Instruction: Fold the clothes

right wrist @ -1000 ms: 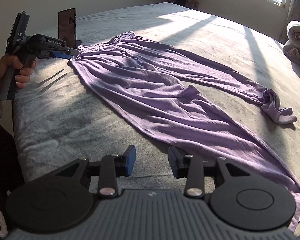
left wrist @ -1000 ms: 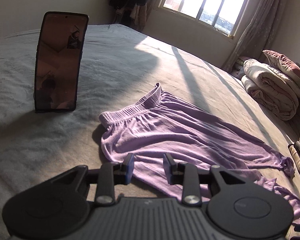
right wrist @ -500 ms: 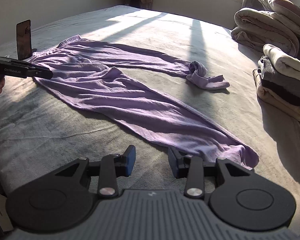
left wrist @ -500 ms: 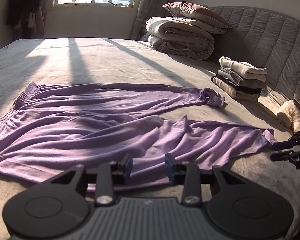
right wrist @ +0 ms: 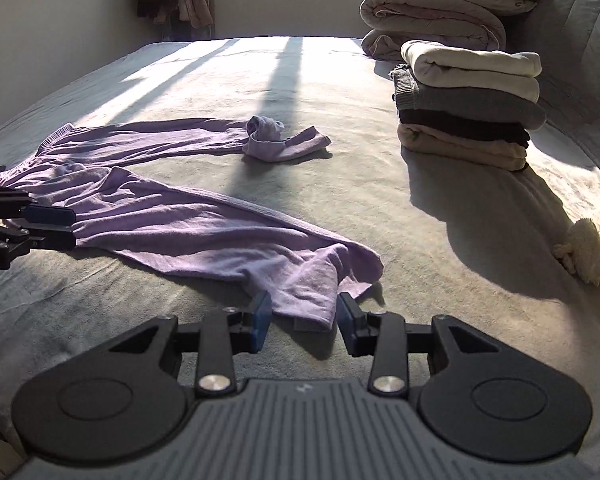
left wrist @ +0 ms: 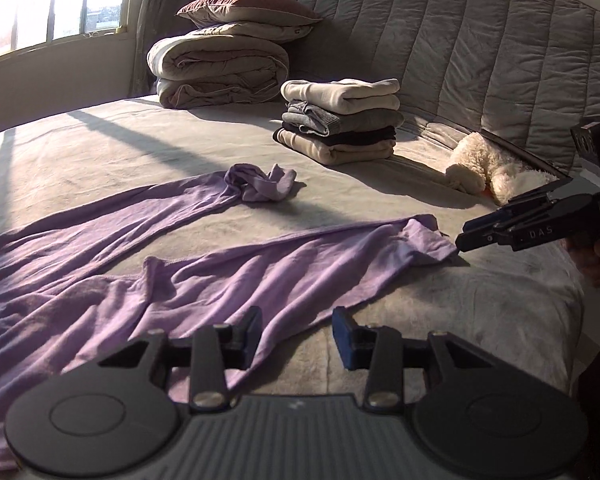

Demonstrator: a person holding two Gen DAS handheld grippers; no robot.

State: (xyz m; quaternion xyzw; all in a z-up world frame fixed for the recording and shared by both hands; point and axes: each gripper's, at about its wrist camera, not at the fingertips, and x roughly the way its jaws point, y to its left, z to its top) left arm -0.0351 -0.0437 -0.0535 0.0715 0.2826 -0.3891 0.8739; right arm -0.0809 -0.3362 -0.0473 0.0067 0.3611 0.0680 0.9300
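my left gripper [left wrist: 295,336] open over near leg of purple pants [left wrist: 204,280] spread on bed [left wrist: 100,152]; far cuff bunched; my right gripper [right wrist: 302,320] open, straddling near cuff; folded stack [right wrist: 466,104] sits right

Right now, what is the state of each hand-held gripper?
Left hand-held gripper: open, holding nothing.
Right hand-held gripper: open, around the purple trousers' leg end, not closed.

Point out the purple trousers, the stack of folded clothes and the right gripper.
purple trousers [right wrist: 188,232], right wrist view, on the near leg's middle.
stack of folded clothes [left wrist: 340,124], left wrist view, on the grey layer.
right gripper [right wrist: 302,318], right wrist view, midway between the open fingertips at the hem.
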